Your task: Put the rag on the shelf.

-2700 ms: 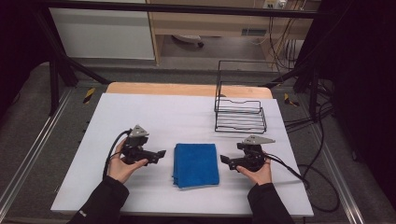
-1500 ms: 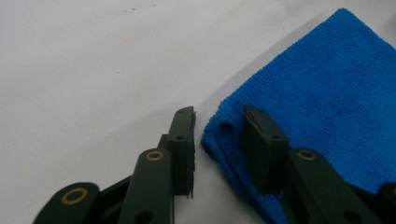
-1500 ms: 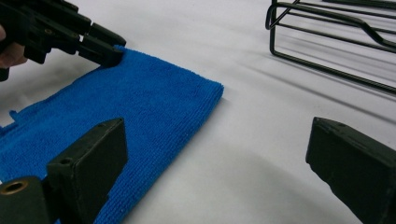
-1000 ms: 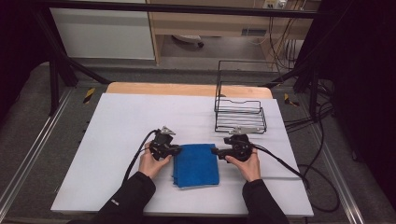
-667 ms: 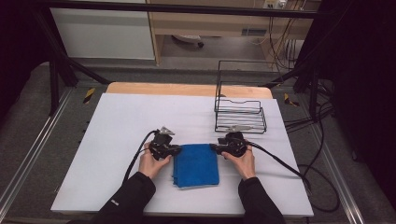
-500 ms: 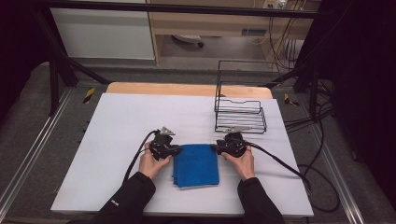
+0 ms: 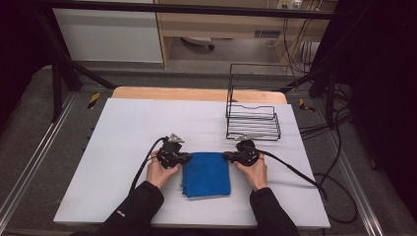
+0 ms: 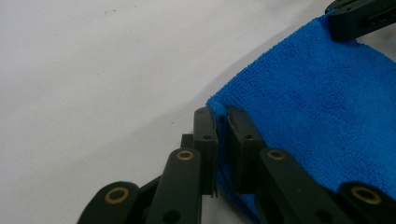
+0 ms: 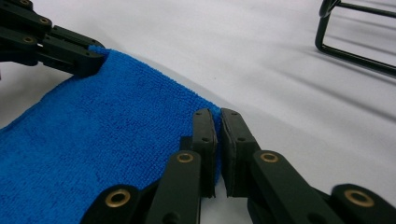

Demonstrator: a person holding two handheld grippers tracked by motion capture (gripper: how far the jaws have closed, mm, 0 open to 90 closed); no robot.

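Grey floor [image 7: 29, 147], wooden furniture [image 7: 216, 24] behind.

no readable text anywhere; small white mark on the person's left sleeve [image 7: 121, 212] in the high view is too blurred to read, no labels on the blue cloth [image 7: 206, 173] or either gripper

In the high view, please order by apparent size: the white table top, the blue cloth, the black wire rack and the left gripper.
1. White table top, by far the largest.
2. Black wire rack and blue cloth: they look alike in spread, so I do not rank them.
3. Left gripper, the smallest.
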